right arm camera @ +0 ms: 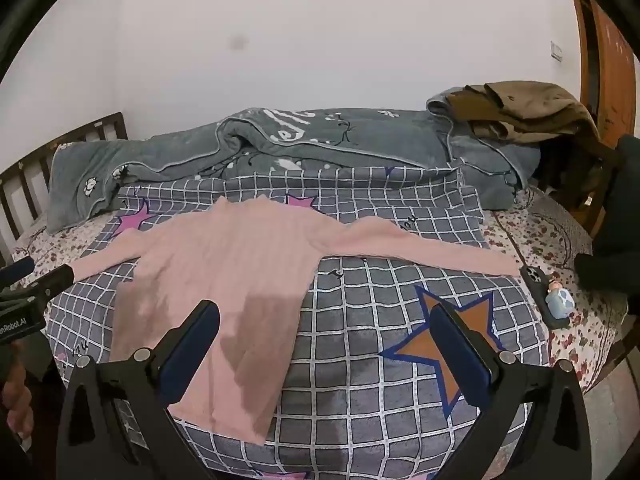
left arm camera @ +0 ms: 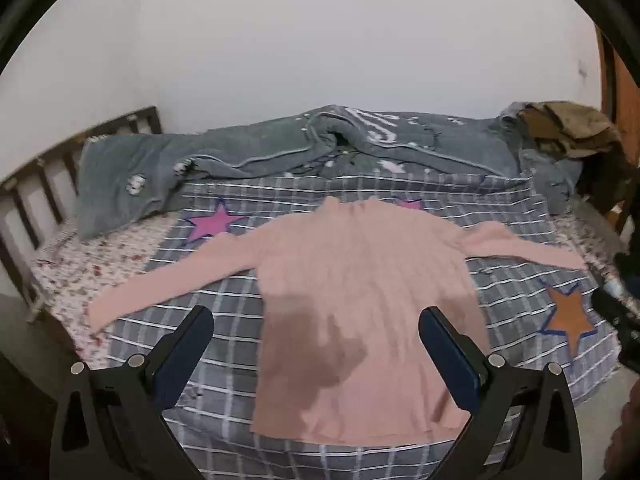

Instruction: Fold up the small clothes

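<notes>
Pink sweater (left arm camera: 360, 312) is lying flat and face-up on the grey checked blanket (left arm camera: 224, 344) spread over the bed (left arm camera: 64, 276), collar toward the wall, both sleeves stretched out sideways and hem nearest the cameras. Nothing is folded yet, so the step in hand looks like the first fold.

Both tongs are standing wide open and holding nothing — the left tongs (left arm camera: 316, 336) are hovering over the lower body of the sweater, the right tongs (right arm camera: 326, 330) over the sweater's right edge and the bare blanket beside it.

To do this fold well, each pair of tongs should probably be taking one thin layer of knit only, near a sleeve's cuff or shoulder, without pinching the blanket underneath. The sleeve should be coming across the chest in a straight line, with the fabric kept low so that the ribbed body is not dragging or bunching.

The rumpled grey quilt (right arm camera: 280, 140) along the wall is hiding the back of the bed, and the brown garment (right arm camera: 520, 108) piled at the far right is too crumpled to identify. The left cuff is partly hidden behind the other gripper in the right view. A phone (right arm camera: 540, 288) and a small figurine (right arm camera: 562, 300) are lying just off the right cuff — worth avoiding. Both pictures are soft, so seams are hard to make out.
</notes>
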Action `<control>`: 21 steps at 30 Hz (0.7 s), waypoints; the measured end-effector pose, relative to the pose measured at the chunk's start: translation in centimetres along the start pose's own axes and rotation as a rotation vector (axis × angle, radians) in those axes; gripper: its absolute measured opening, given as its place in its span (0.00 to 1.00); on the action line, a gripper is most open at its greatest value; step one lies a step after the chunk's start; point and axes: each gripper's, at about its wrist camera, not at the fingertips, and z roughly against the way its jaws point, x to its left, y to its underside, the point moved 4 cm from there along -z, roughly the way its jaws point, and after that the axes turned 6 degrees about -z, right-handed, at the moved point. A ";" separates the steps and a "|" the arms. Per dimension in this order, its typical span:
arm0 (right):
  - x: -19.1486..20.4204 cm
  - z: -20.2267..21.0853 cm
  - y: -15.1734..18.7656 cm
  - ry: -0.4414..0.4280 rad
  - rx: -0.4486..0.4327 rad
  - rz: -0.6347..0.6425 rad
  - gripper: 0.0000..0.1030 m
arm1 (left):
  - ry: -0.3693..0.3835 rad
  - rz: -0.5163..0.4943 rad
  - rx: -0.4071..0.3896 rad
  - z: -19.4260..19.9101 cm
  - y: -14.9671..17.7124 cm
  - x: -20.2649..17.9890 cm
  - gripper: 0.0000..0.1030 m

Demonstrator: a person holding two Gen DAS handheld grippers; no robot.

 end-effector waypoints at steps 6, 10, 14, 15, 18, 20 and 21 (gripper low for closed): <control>0.3 0.3 0.5 0.017 0.005 0.002 1.00 | 0.059 0.049 -0.048 0.4 0.4 2.6 1.00; 0.4 0.5 0.9 0.035 0.007 0.018 1.00 | -0.001 0.003 -0.047 1.9 0.2 0.9 1.00; 0.5 1.0 1.0 0.024 0.004 0.023 1.00 | -0.010 0.002 -0.035 1.7 0.6 -0.5 1.00; 0.5 1.1 1.0 0.023 0.001 0.022 1.00 | -0.011 0.002 -0.035 1.7 0.7 -0.4 1.00; 0.5 1.2 1.0 0.016 -0.001 0.019 1.00 | -0.006 0.008 -0.034 1.7 0.7 -0.5 1.00; 0.5 1.3 1.0 0.011 0.002 0.010 1.00 | -0.008 0.009 -0.038 1.8 0.6 -0.3 1.00; 0.5 1.3 1.1 0.009 0.005 0.010 1.00 | -0.011 0.010 -0.041 1.8 0.6 -0.3 1.00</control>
